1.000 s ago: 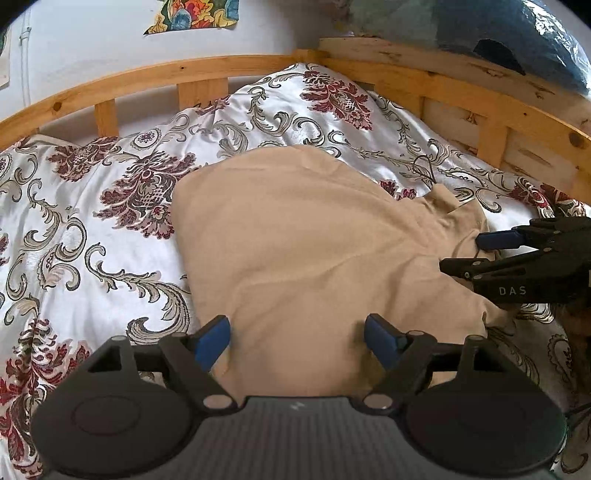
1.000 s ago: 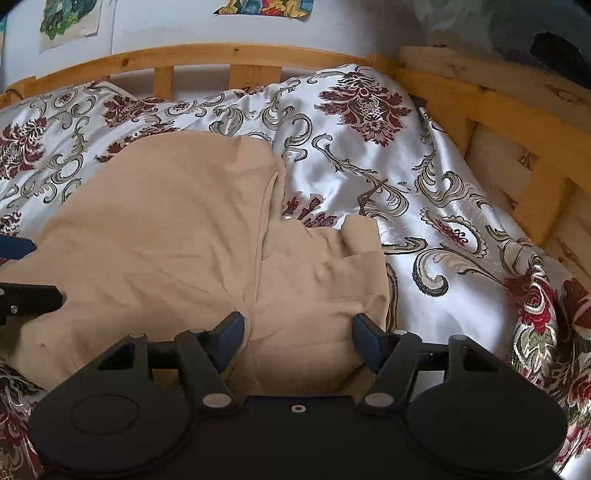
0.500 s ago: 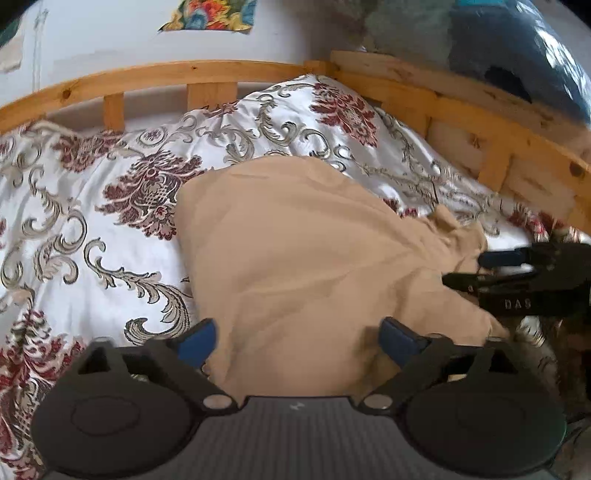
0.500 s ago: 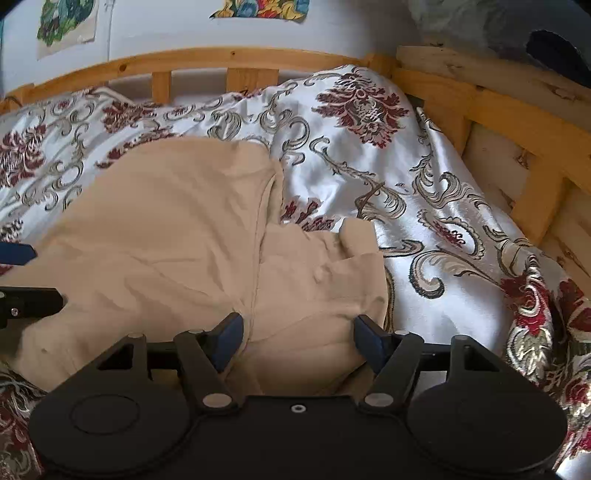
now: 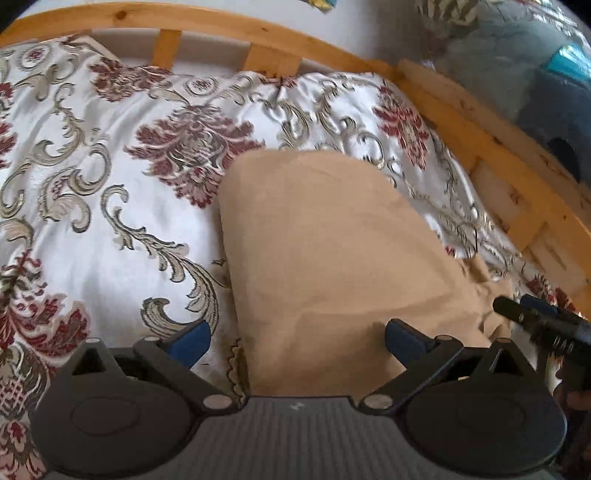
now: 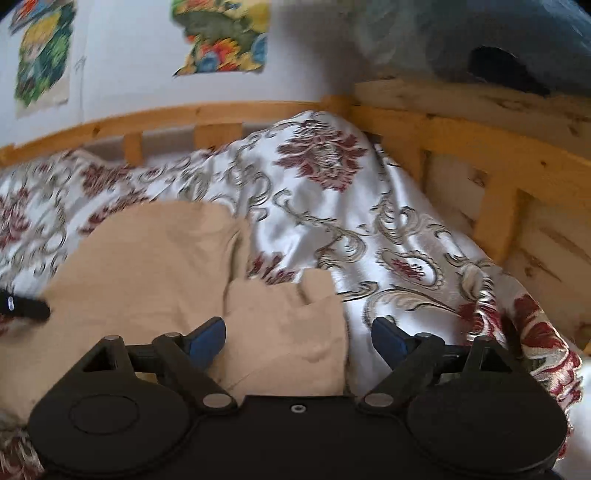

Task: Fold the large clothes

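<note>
A tan garment (image 5: 332, 258) lies folded and flat on the bed, with a smaller flap (image 6: 288, 325) sticking out on its right side. My left gripper (image 5: 297, 339) hovers over the garment's near left edge, jaws wide open, pads clear of the cloth. My right gripper (image 6: 298, 338) sits over the flap; its jaws are opening, with the flap's right edge between them and neither pad pressing on it. In the left wrist view the right gripper (image 5: 524, 308) shows at the right edge. A black finger of the left gripper (image 6: 22, 304) pokes in at the left of the right wrist view.
A white satin bedspread (image 5: 110, 221) with red floral and grey scroll patterns covers the bed. A wooden rail (image 5: 258, 33) runs along the far side and continues down the right (image 6: 480, 155). Colourful posters (image 6: 221, 40) hang on the wall. A bluish bundle (image 5: 535, 74) lies beyond the rail.
The left gripper's jaws spread wider and it slid and rolled toward the garment's left edge. The right gripper's jaws widened off the flap. The garment stayed flat.
</note>
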Tool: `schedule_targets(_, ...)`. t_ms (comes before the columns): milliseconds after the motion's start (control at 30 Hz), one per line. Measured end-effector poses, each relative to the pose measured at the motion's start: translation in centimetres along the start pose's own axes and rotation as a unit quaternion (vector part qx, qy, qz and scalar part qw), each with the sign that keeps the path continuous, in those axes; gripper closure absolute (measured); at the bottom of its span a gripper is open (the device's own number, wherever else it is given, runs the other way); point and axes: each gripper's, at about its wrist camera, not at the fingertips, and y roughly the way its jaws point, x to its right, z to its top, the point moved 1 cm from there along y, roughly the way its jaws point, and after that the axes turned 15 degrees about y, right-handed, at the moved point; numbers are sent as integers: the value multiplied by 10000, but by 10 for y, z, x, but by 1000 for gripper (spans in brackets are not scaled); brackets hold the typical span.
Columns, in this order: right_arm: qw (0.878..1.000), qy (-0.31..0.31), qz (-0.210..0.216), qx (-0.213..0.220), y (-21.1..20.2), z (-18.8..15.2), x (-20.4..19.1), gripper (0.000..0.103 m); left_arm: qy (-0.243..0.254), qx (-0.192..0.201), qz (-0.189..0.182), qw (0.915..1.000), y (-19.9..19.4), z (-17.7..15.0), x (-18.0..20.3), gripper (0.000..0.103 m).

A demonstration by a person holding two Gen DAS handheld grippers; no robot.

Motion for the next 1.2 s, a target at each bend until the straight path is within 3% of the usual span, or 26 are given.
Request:
schedule_targets(100, 9981, 519, 262, -192, 8, 3, 15, 15, 220, 12, 27, 9998, 3, 1, 6, 1)
schedule_targets(333, 9848, 1396, 947, -423, 15, 6, 21, 2, 523, -8, 20, 9986, 6, 3, 12, 1)
schedule_targets(567, 9892, 1021, 777, -704, 23, -1, 8, 1, 525, -49, -35, 9986, 8, 4, 10, 1)
schedule_targets(733, 9869, 1116, 860, -788, 26, -5, 8, 1, 456, -72, -183, 9988, 12, 4, 3, 0)
schedule_targets(900, 9871, 1018, 903, -844, 32, -9, 6, 1, -77, -167, -681, 9975, 26, 4, -22, 0)
schedule_targets(1033, 9910, 684, 835, -794, 41, -13, 1, 1, -469, -236, -783, 9955, 40, 3, -39, 0)
schedule_targets(1133, 9875, 851, 994, -883, 42, -13, 3, 1, -299, -313, -844, 9955, 44, 7, -36, 1)
schedule_targets(1200, 9851, 963, 1047, -971, 41, -12, 3, 6, -173, -383, -978, 9943, 47, 9, -32, 2)
